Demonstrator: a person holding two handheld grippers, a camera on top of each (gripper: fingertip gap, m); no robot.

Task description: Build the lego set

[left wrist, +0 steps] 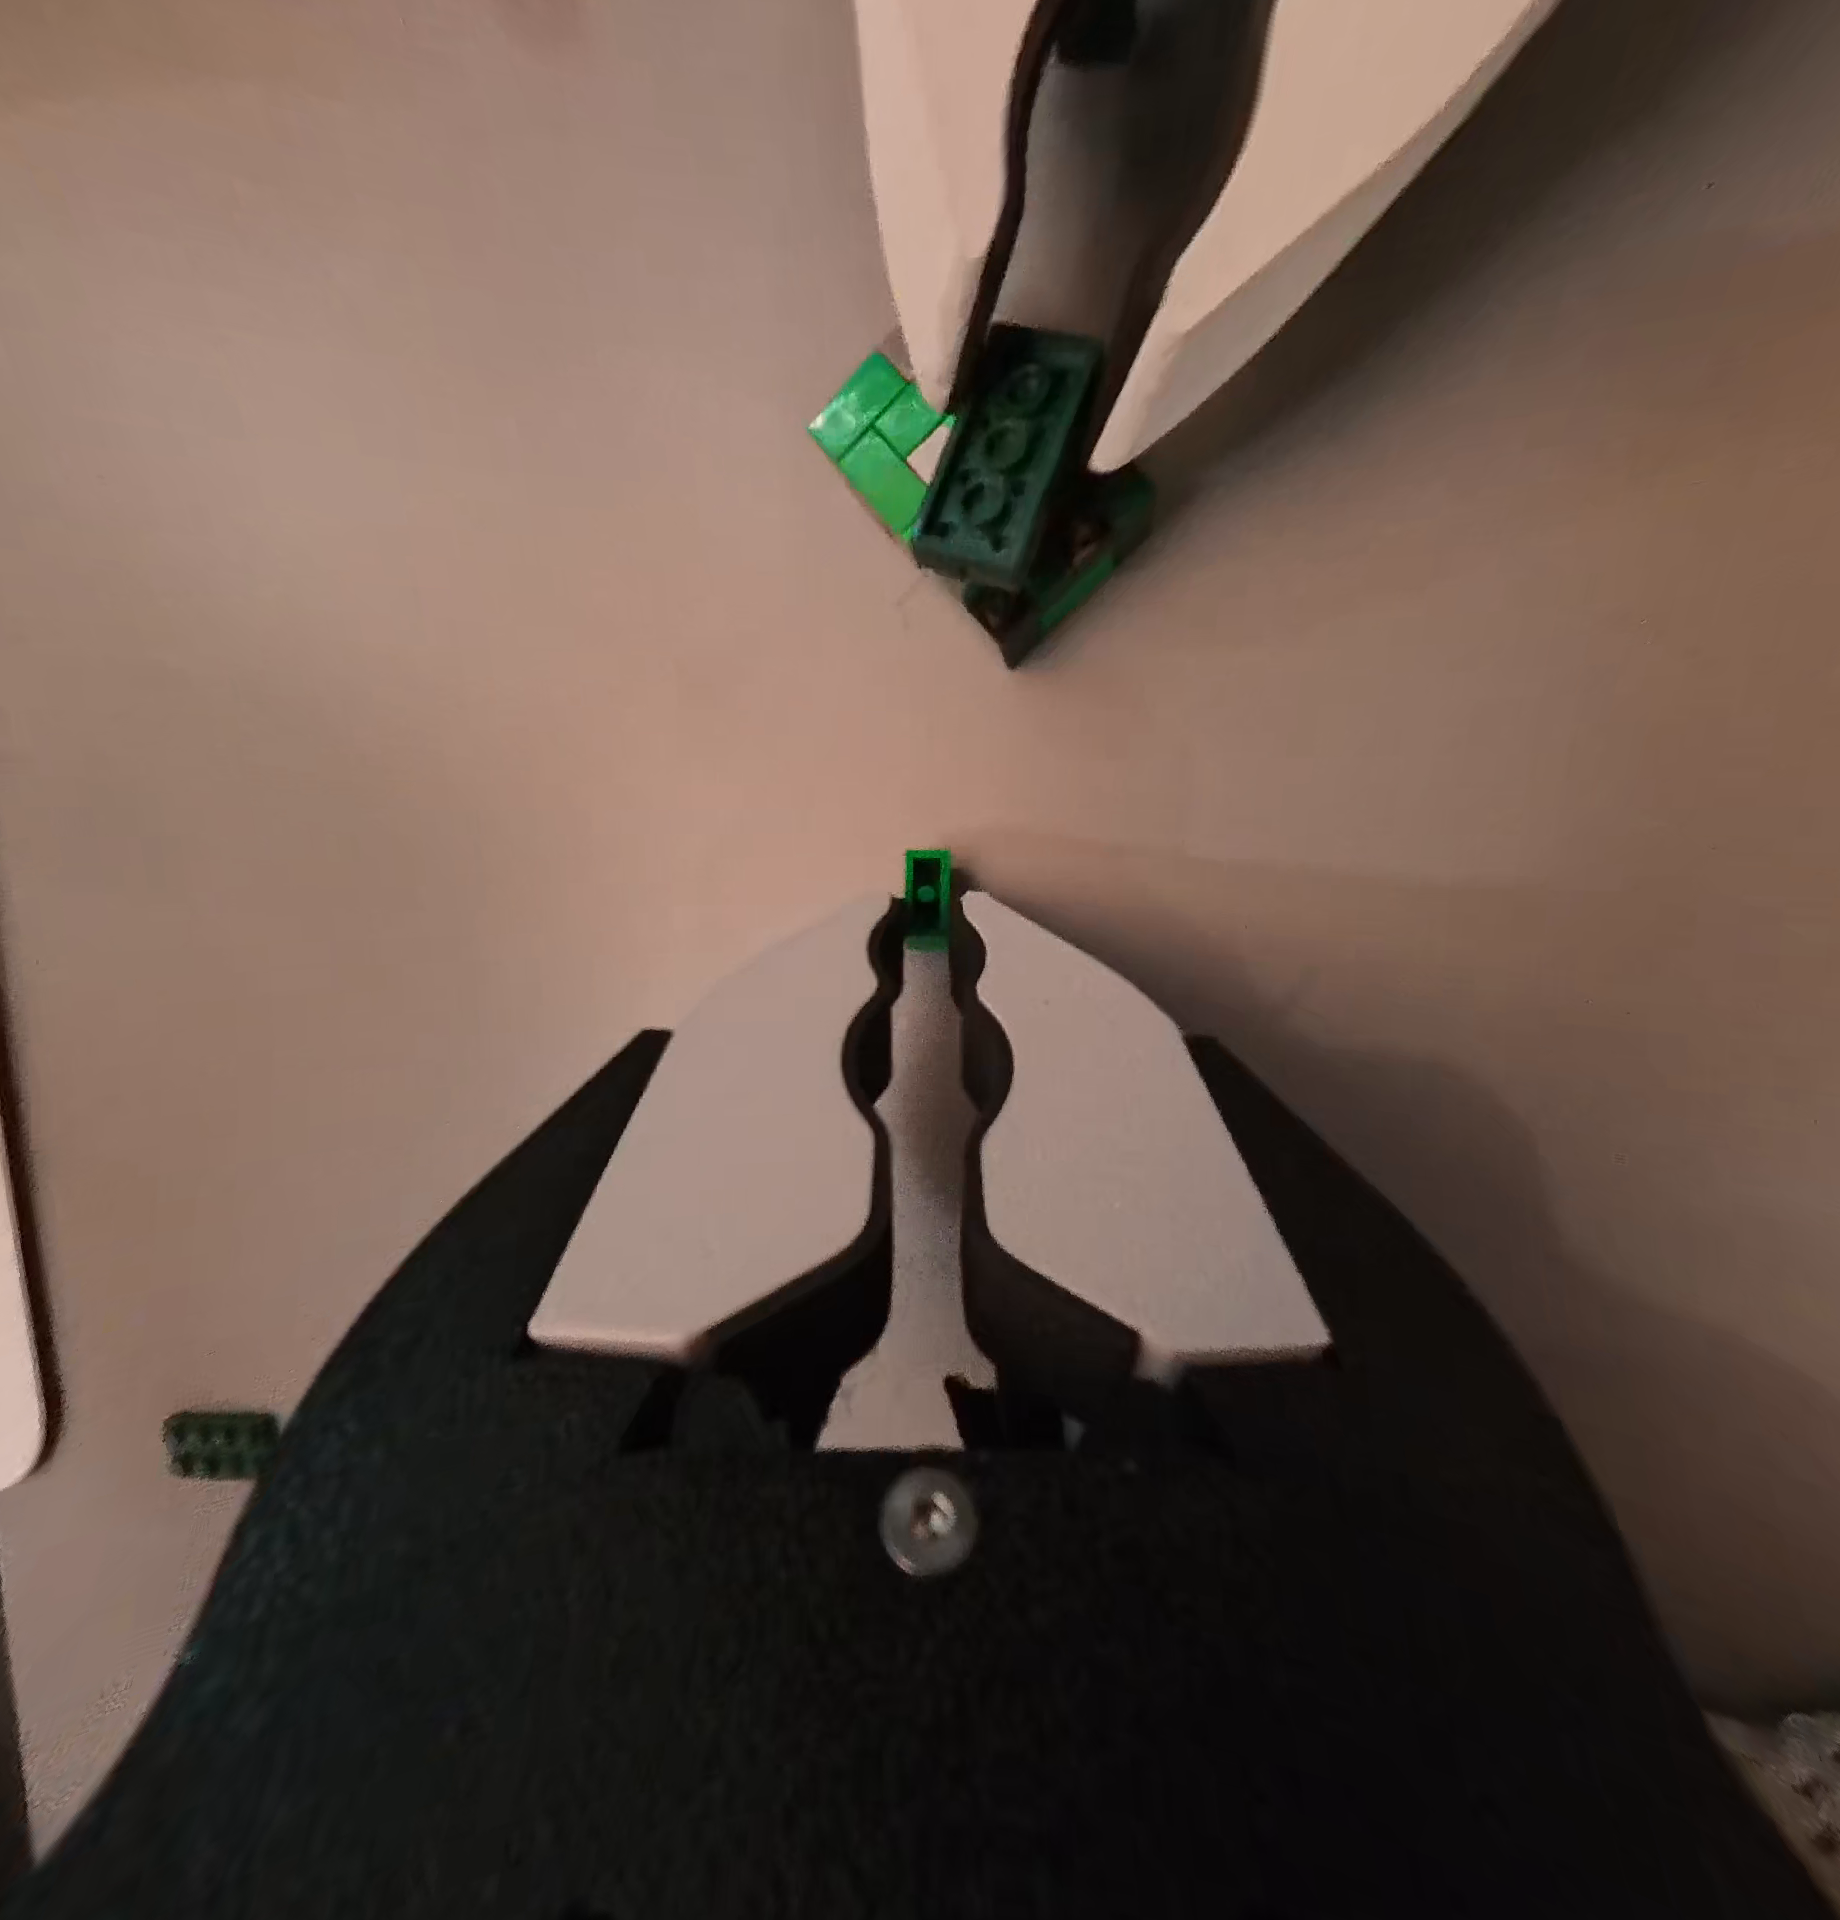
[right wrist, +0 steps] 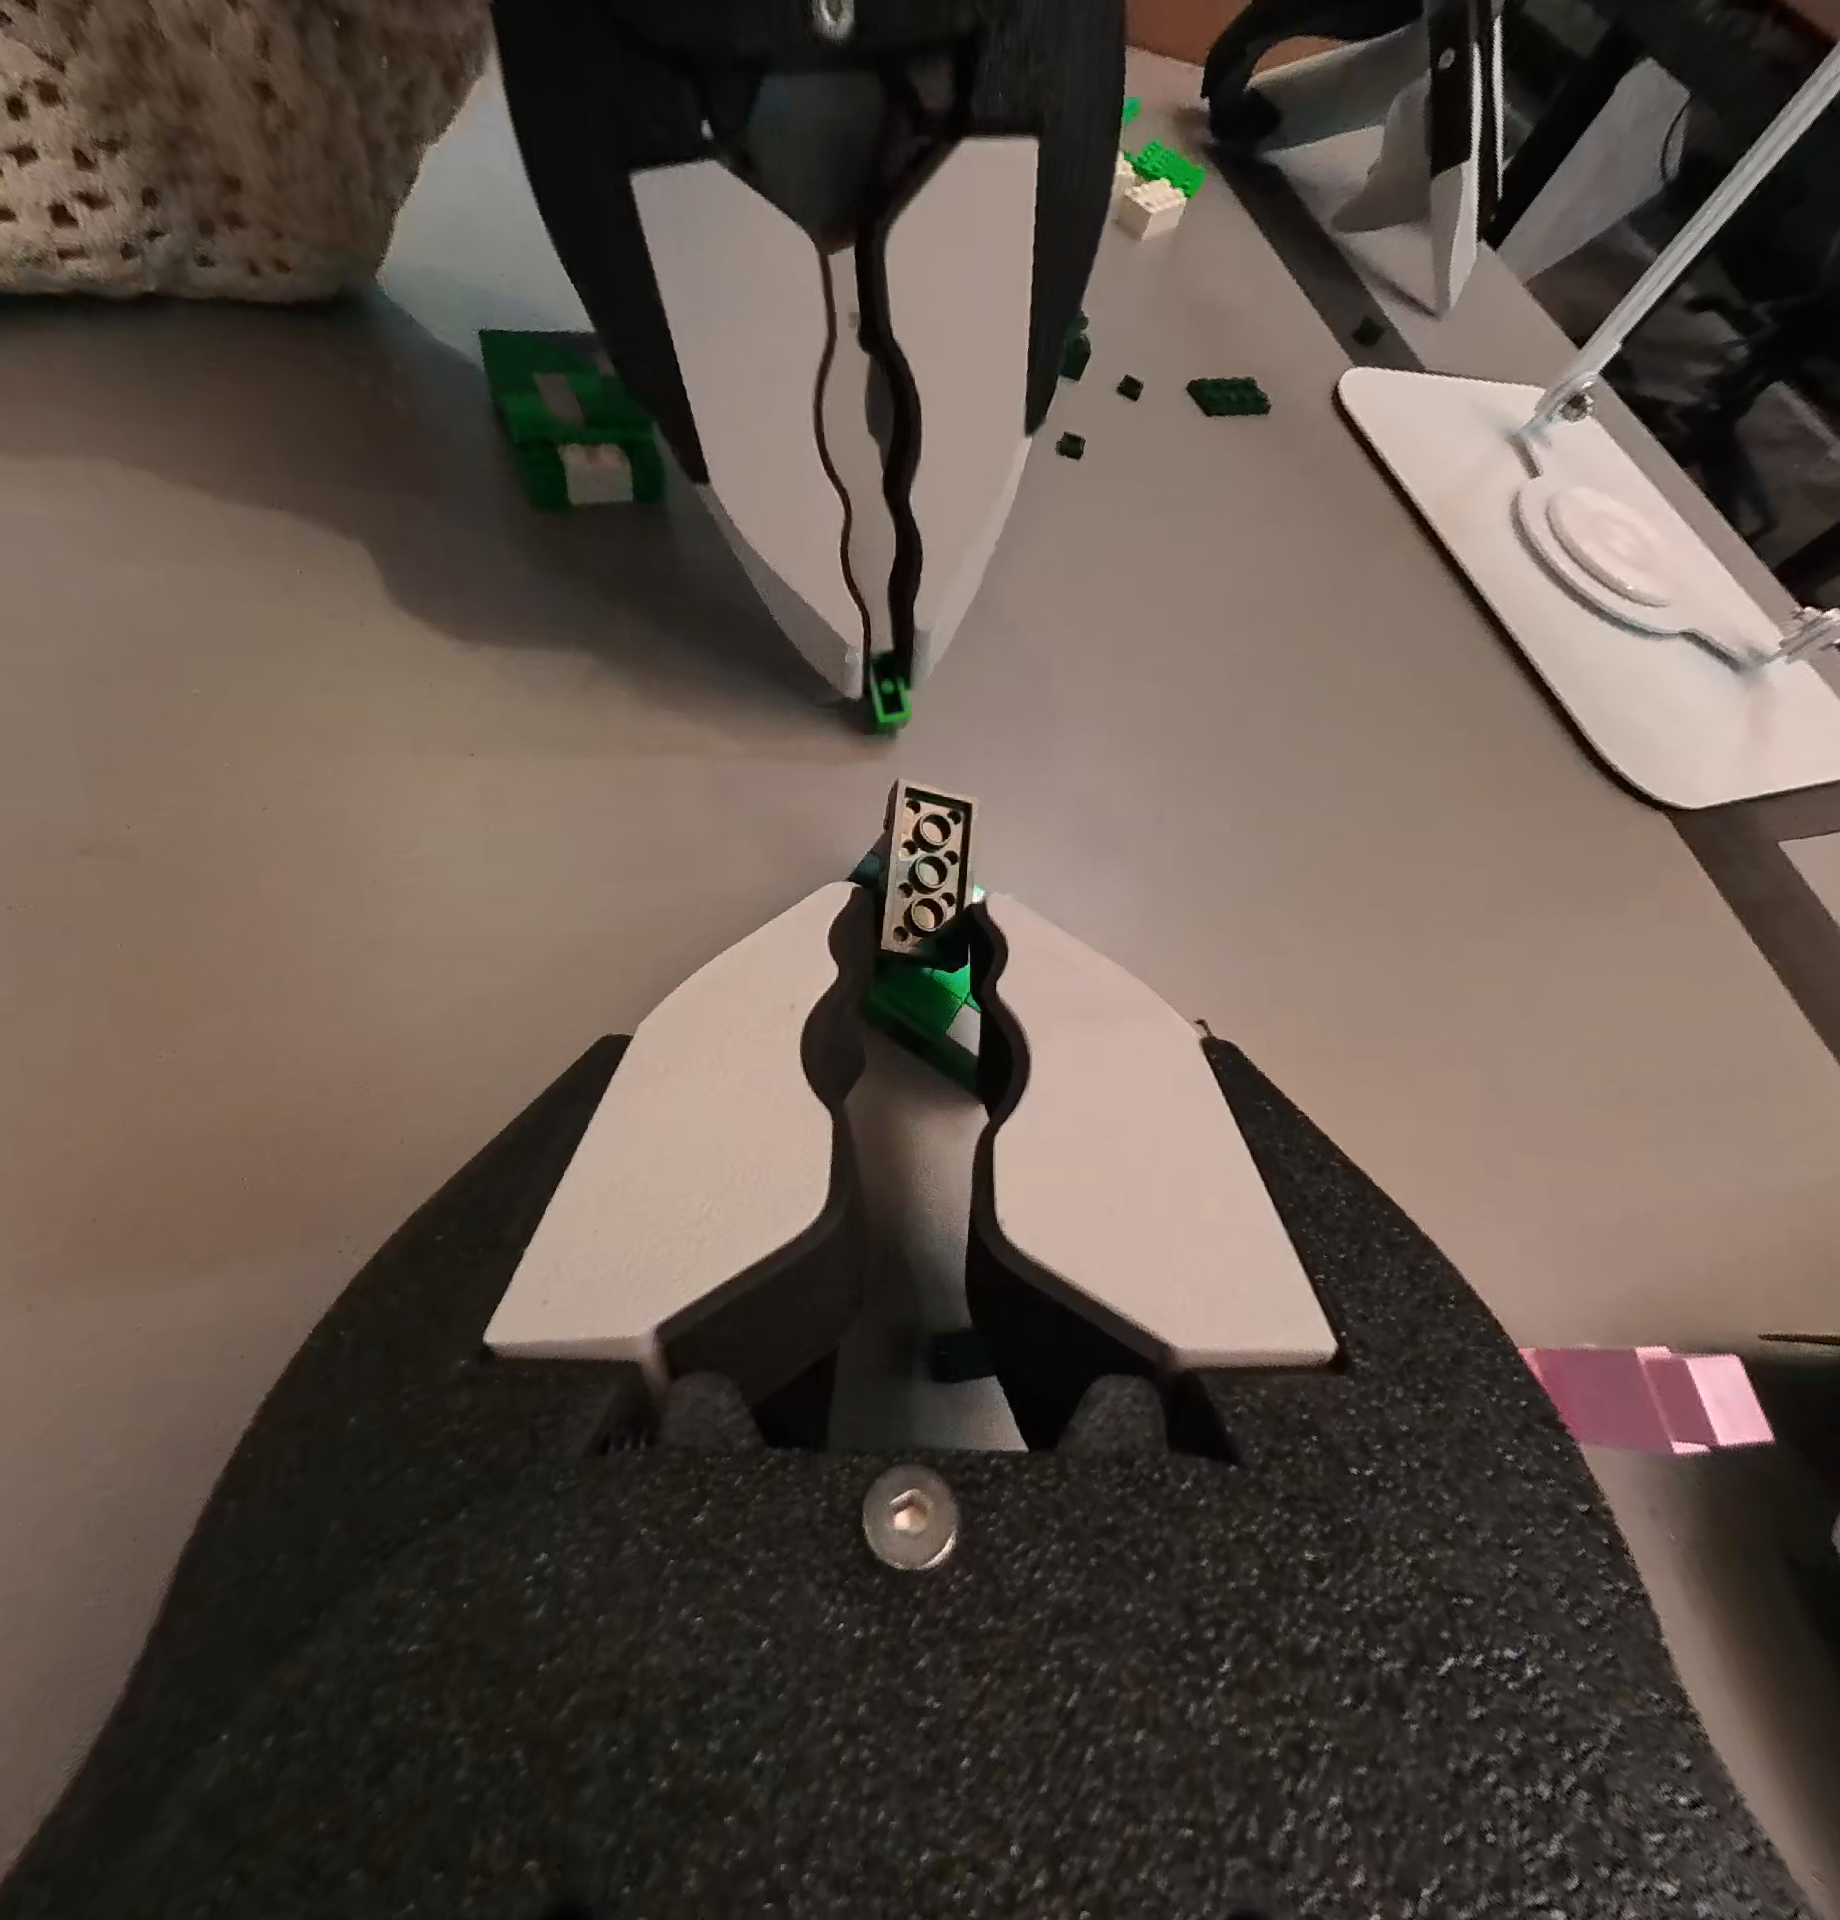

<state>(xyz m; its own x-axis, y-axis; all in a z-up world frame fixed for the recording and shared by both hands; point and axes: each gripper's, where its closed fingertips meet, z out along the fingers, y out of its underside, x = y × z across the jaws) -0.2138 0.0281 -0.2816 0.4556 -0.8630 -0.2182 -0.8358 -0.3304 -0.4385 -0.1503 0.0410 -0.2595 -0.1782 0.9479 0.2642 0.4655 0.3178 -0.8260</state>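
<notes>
My left gripper (left wrist: 926,902) is shut on a small bright green brick (left wrist: 926,896), seen end-on at its tips; it also shows in the right wrist view (right wrist: 888,698). My right gripper (right wrist: 921,914) is shut on a green lego assembly (right wrist: 921,868), whose dark plate shows its hollow underside toward the camera, with bright green bricks (right wrist: 921,1003) behind it. In the left wrist view the right gripper (left wrist: 1030,457) holds this assembly (left wrist: 999,468) just above the table, a short way beyond my small brick. The two grippers face each other.
A green and white lego build (right wrist: 573,426) stands on the grey table behind the left gripper. Loose dark green bricks (right wrist: 1228,397) and a white and green stack (right wrist: 1155,192) lie at the back. A white lamp base (right wrist: 1602,582) sits right, a knitted cloth (right wrist: 168,135) back left. About 7 cm separates my left fingertips from my right. The white lamp base (right wrist: 1602,582) is about equally far from each gripper, around 30 cm.
</notes>
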